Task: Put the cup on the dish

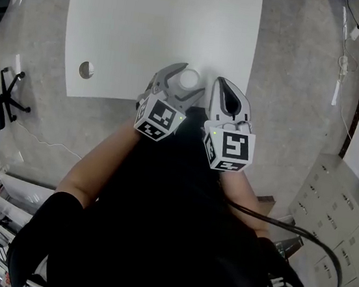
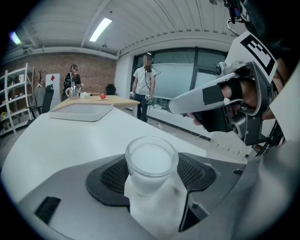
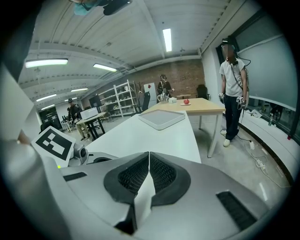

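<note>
At the table edge, the left gripper clamps the cup between its jaws (right gripper closed, empty).

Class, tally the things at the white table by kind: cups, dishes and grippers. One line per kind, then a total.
Cups: 1, the cup, held in the left gripper.
Dishes: 1, the dish at the far end of the table.
Grippers: 2, the left gripper and the right gripper, which is shut on nothing.
Total: 4
</note>
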